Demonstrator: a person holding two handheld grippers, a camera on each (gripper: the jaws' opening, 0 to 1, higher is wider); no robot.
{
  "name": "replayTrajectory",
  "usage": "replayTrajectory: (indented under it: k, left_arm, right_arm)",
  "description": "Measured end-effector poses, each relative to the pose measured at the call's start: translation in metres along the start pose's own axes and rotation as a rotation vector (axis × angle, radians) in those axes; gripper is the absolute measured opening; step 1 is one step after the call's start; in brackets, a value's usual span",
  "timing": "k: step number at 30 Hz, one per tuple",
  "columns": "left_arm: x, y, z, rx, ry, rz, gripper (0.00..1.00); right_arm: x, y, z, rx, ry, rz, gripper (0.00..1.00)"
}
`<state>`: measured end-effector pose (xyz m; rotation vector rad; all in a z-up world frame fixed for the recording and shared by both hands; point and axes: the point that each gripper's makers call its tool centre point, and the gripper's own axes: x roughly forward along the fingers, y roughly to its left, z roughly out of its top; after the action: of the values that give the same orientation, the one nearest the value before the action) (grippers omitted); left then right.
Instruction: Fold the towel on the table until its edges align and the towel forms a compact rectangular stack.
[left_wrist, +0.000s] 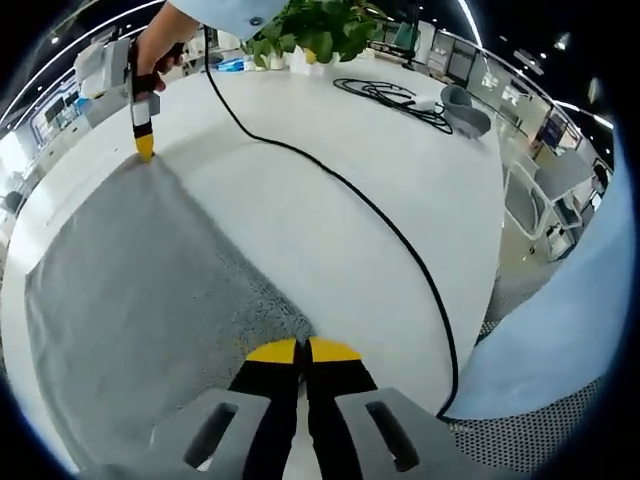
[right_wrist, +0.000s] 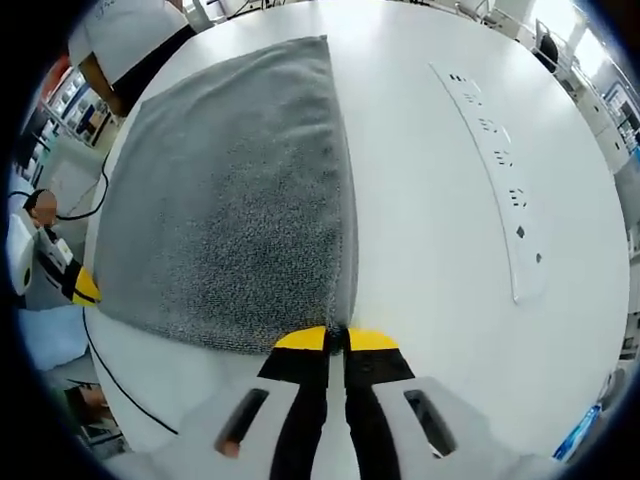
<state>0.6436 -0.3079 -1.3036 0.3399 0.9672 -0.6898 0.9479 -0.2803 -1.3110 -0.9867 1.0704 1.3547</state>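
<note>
Pinching adjacent towel (right_wrist: 230, 200) corners, both hand-held grippers (left_wrist: 303, 349) (right_wrist: 337, 339) low, jaws closed.

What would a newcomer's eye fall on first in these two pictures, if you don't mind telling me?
Most likely the grey towel, lying flat on the white table and taking up much of both views. Next, the yellow-tipped tools: the right tool is closed at one towel corner, the left tool closed at another. A black cable trails across the table, with a leafy plant at its far edge.
</note>
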Motion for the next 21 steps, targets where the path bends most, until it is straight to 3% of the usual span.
replayTrajectory:
  k: [15,21]
  left_arm:
    - [-0.002,-0.029,0.025,0.022,-0.041,-0.066,0.01]
    - [0.002,-0.043,0.036,0.057,-0.049,-0.096,0.01]
  right_arm:
    - [-0.020,0.006,-0.041,0.062,0.053,0.006,0.02]
    - [-0.029,0.003,-0.068,0.086,0.086,0.006,0.02]
